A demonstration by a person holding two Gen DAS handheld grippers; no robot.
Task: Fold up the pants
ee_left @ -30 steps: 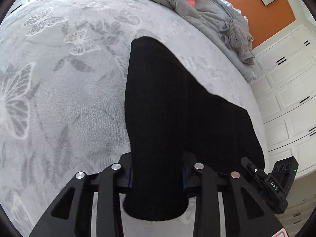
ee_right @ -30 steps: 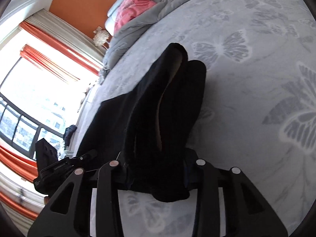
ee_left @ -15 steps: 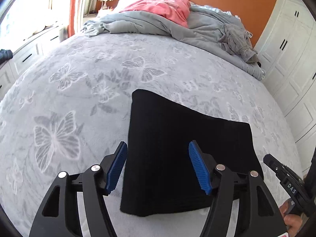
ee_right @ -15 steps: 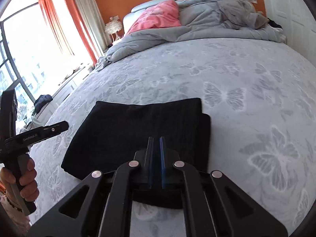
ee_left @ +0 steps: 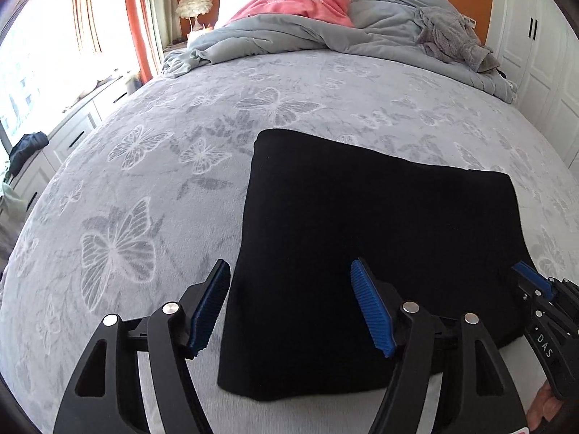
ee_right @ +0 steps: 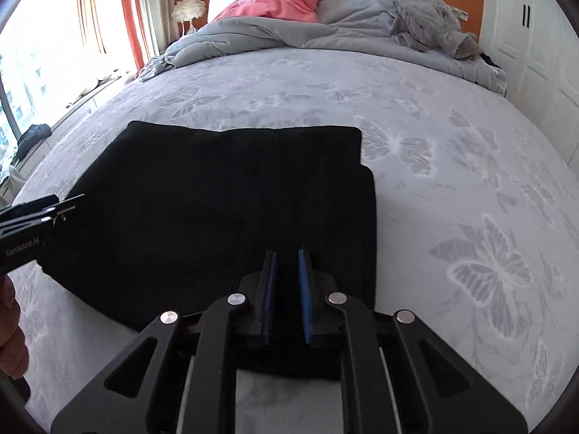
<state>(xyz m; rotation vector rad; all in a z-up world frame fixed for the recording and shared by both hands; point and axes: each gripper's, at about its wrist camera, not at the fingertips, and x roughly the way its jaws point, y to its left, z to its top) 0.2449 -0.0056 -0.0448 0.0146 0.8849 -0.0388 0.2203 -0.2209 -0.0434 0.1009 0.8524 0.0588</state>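
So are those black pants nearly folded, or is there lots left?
Nearly done, it seems. The black pants lie flat on the bed as a compact folded rectangle. Nothing is held: the left gripper is opening with no cloth pinched, and the right gripper, opening slightly, holds nothing. At most a final fold or some tidying may remain.

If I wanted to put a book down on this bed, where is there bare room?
The butterfly bedspread is bare left of the folded black pants, and right of them too, toward the white cupboards. A wide bare band also runs between the pants and the rumpled grey duvet. The head end is crowded with duvet and a pink pillow.
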